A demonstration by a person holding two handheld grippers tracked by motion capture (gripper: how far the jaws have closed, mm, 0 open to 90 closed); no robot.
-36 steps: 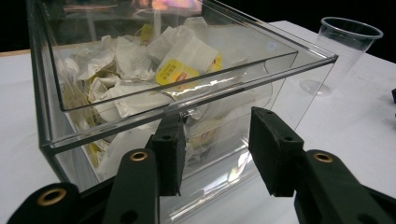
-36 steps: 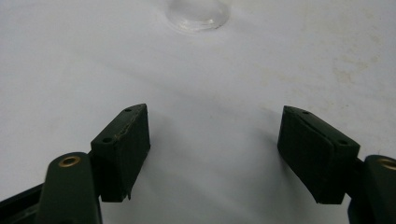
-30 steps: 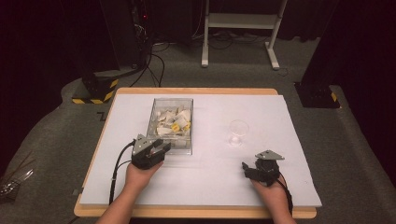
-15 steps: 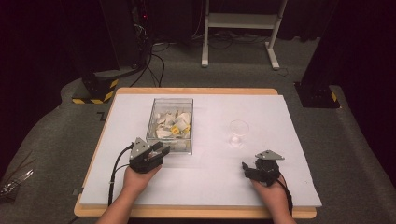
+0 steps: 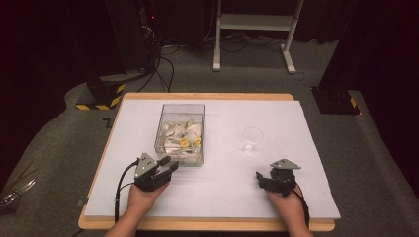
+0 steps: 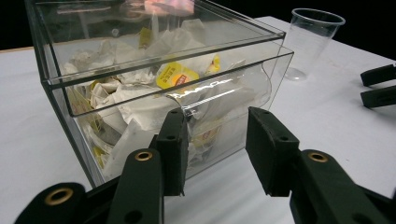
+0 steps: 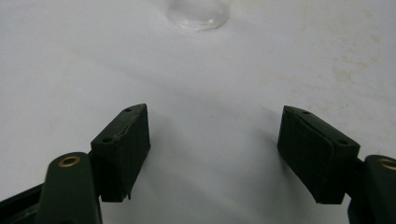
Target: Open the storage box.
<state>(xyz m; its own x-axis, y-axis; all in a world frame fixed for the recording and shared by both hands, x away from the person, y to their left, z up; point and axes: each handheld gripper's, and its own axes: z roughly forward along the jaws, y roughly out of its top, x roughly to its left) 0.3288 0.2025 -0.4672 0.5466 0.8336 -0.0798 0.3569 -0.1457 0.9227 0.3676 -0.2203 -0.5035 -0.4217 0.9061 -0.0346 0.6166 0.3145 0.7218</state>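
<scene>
A clear plastic box [image 5: 180,132] full of crumpled white and yellow sachets stands left of centre on the white sheet. In the left gripper view the box [image 6: 140,79] rises just beyond my jaws. My left gripper [image 5: 169,167] is open near the box's front corner, nothing between its pads [image 6: 215,115]. An empty clear plastic cup [image 5: 252,138] stands upright to the right; it also appears at the cup's rim side [image 6: 310,42]. My right gripper [image 5: 260,178] rests low over the sheet, open and empty [image 7: 212,114], with the cup base [image 7: 198,11] ahead.
The white sheet [image 5: 296,197] lies on a wooden board [image 5: 207,226] with grey carpet around it. A white stand [image 5: 252,29], cables and a black-yellow striped foot [image 5: 101,96] are on the floor behind. The right gripper's jaws [image 6: 378,86] show far right.
My left gripper has drawn back a little from the box toward the near edge. The right gripper, box and cup have not moved.
</scene>
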